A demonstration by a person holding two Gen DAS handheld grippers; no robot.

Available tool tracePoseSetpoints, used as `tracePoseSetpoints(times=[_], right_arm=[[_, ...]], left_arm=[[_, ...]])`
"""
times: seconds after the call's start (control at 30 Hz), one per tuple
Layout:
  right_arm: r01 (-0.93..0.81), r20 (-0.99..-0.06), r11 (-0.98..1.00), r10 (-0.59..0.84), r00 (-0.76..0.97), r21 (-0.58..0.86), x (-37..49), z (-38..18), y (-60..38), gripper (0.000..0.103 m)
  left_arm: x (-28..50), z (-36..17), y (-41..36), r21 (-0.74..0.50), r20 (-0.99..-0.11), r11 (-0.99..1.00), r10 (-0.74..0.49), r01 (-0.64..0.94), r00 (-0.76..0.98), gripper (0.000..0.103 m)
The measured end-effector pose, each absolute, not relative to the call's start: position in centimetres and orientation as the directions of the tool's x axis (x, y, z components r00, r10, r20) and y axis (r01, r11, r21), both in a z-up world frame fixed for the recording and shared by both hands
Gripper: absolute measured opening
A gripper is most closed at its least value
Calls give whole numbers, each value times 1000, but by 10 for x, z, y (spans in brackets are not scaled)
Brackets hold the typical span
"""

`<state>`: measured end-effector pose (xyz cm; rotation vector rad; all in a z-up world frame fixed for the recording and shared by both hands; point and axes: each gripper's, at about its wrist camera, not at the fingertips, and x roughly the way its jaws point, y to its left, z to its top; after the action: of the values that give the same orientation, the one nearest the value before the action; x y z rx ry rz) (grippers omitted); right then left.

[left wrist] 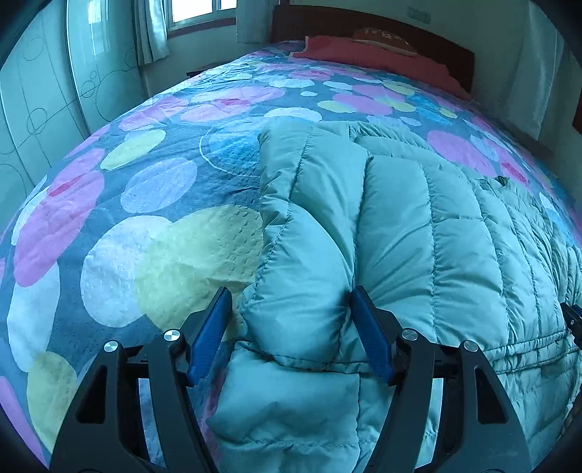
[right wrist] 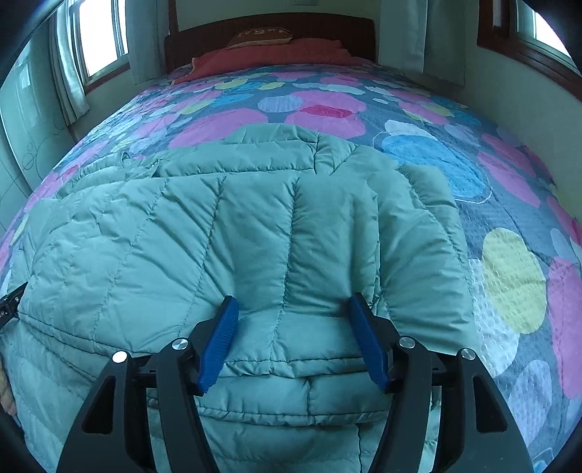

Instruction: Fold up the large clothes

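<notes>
A large teal quilted jacket [left wrist: 418, 236] lies flat on the bed, its hem end nearest me. In the left wrist view its sleeve [left wrist: 302, 203] is folded in along the jacket's left side. My left gripper [left wrist: 291, 291] stands open astride that sleeve. One pad is over the bedspread and the other rests at the crease between sleeve and body. In the right wrist view my right gripper [right wrist: 294, 298] is open just above the jacket [right wrist: 218, 225] near its right side. Puffy fabric bulges between its blue pads [right wrist: 222, 331], but they do not pinch it.
The bedspread [left wrist: 145, 189] with coloured circles covers the bed around the jacket. A red pillow [right wrist: 269, 51] and a dark headboard [right wrist: 269, 22] stand at the far end. Wardrobe doors [left wrist: 36, 109] line the left wall. A hand [right wrist: 5, 393] shows at the left edge.
</notes>
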<state>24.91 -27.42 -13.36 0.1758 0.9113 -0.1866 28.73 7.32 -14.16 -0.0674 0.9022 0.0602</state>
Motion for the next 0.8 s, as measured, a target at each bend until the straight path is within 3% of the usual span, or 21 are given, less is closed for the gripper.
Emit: tracePoseSetpoints(times=[0.8], right_arm=[[306,-822,949,-115,558,75,63,-120,-290,67]], left_arm=[[105,-116,135,-89,-791,959,96,-269,604,69]])
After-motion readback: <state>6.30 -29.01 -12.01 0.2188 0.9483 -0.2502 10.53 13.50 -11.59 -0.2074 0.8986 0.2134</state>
